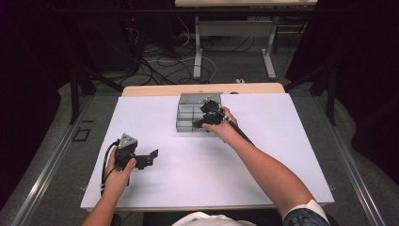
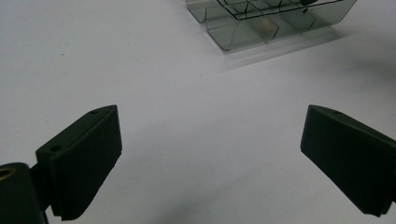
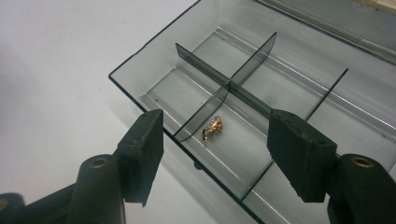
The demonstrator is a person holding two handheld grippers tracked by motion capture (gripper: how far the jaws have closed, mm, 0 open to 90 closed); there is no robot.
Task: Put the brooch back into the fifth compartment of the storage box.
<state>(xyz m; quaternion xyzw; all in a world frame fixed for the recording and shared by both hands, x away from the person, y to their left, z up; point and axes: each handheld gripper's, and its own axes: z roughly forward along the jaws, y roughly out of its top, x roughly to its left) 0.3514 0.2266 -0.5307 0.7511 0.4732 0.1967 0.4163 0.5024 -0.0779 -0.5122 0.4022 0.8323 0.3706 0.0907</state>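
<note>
A clear smoky plastic organizer box [image 1: 189, 113] with dividers stands open at the far middle of the white table. A small gold trinket [image 3: 213, 127] lies on the floor of one front compartment, next to a divider. My right gripper [image 3: 215, 154] hovers just above that compartment, open, jaws spread to either side of the trinket and apart from it; in the high view the right gripper [image 1: 207, 117] is over the box's right part. My left gripper [image 1: 149, 158] rests low at the table's left, open and holding nothing. The left gripper view shows the box [image 2: 261, 21] far off.
The white table top [image 1: 263, 155] has bare room on all sides of the box. A wooden strip [image 1: 155, 89] edges the far side. Cables [image 1: 160, 61] and desk legs lie on the floor beyond the table.
</note>
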